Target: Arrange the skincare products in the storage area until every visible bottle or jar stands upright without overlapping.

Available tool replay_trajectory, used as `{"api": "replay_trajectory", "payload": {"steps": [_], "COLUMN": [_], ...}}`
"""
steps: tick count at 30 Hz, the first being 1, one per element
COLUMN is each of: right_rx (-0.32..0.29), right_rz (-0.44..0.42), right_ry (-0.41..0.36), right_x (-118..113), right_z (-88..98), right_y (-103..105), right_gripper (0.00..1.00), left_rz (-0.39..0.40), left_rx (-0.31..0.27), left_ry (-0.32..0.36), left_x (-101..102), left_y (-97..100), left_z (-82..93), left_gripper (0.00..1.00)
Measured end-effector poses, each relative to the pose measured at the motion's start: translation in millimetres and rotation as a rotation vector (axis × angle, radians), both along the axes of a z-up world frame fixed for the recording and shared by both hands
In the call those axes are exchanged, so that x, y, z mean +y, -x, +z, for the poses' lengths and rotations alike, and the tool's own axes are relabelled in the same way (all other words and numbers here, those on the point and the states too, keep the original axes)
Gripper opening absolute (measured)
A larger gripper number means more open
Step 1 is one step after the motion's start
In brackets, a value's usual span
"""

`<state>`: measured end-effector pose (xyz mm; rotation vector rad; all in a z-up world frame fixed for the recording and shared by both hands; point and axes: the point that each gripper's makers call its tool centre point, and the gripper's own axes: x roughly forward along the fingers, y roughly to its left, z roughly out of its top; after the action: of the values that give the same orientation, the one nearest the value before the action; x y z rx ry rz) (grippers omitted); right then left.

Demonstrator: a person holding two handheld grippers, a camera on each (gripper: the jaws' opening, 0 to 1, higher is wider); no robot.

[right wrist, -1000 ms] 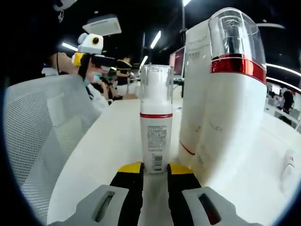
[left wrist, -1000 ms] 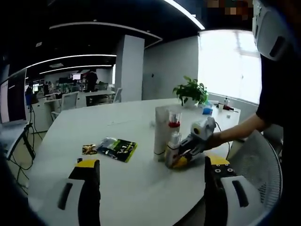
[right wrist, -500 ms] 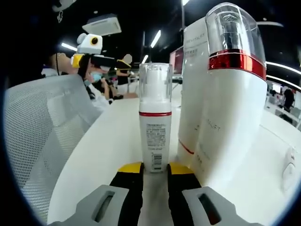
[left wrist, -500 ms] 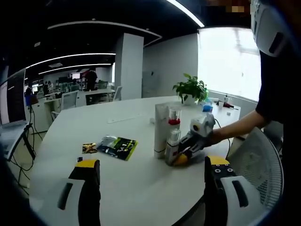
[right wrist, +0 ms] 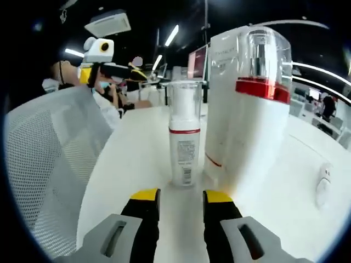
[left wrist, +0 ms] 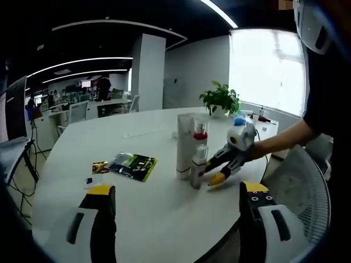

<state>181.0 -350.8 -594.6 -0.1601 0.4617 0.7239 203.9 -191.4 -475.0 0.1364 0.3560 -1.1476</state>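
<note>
A small white pump bottle [right wrist: 184, 143] with a clear cap and red ring stands upright on the white table [right wrist: 137, 148]. Close at its right stands a taller white bottle [right wrist: 255, 118] with a red band, in front of a white carton [right wrist: 222, 66]. My right gripper [right wrist: 180, 195] is open just short of the small bottle, holding nothing. In the left gripper view the same small bottle [left wrist: 196, 166], tall bottle [left wrist: 201, 133] and carton [left wrist: 183, 145] stand mid-table, with the right gripper [left wrist: 219, 174] beside them. My left gripper [left wrist: 176, 189] is wide open near the table's edge.
A dark green packet [left wrist: 135, 166] and a small sachet [left wrist: 100, 167] lie left of the bottles. A potted plant [left wrist: 221, 101] stands at the far side. A mesh chair [left wrist: 301, 186] is at the right edge. A white mouse [right wrist: 323, 183] lies right of the tall bottle.
My right gripper let go of the small bottle and drew back a little; its jaws now stand apart. The bottle stays upright. The left gripper stays open.
</note>
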Motion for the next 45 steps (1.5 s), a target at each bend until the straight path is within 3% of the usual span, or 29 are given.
{"api": "replay_trajectory", "payload": {"steps": [6, 8, 12, 18, 23, 26, 32, 37, 42, 45], "right_rx": [0.013, 0.025, 0.031, 0.013, 0.023, 0.027, 0.036, 0.045, 0.077, 0.060], "right_rz": [-0.037, -0.057, -0.082, -0.155, -0.178, -0.190, -0.282, -0.348, -0.466, -0.568], "right_ry": [0.057, 0.052, 0.057, 0.070, 0.077, 0.069, 0.059, 0.036, 0.038, 0.021], "right_x": [-3, -2, -2, 2, 7, 10, 4, 1, -15, -33], "right_z": [13.3, 20.4, 32.6, 61.6, 73.5, 81.1, 89.5, 92.4, 89.2, 90.3], "right_y": [15, 19, 22, 24, 30, 36, 42, 52, 68, 78], "right_gripper": [0.41, 0.48, 0.51, 0.74, 0.79, 0.90, 0.98, 0.99, 0.99, 0.99], "left_rz": [-0.014, -0.006, 0.016, 0.000, 0.000, 0.009, 0.020, 0.017, 0.023, 0.028], "left_rx": [0.030, 0.033, 0.066, 0.081, 0.105, 0.138, 0.144, 0.144, 0.151, 0.162], "left_ry": [-0.061, -0.057, -0.046, -0.070, -0.066, -0.054, -0.056, -0.070, -0.071, -0.068], "left_x": [2, 3, 7, 4, 7, 7, 9, 12, 14, 16], "left_y": [3.1, 1.1, -5.2, 2.9, 0.8, 1.1, 1.1, 0.0, -2.4, -3.2], "left_z": [-12.1, -11.3, -12.5, -15.6, -17.1, -17.2, -15.1, -17.4, -18.4, -18.6], "left_gripper": [0.93, 0.92, 0.91, 0.90, 0.88, 0.87, 0.87, 0.87, 0.87, 0.86]}}
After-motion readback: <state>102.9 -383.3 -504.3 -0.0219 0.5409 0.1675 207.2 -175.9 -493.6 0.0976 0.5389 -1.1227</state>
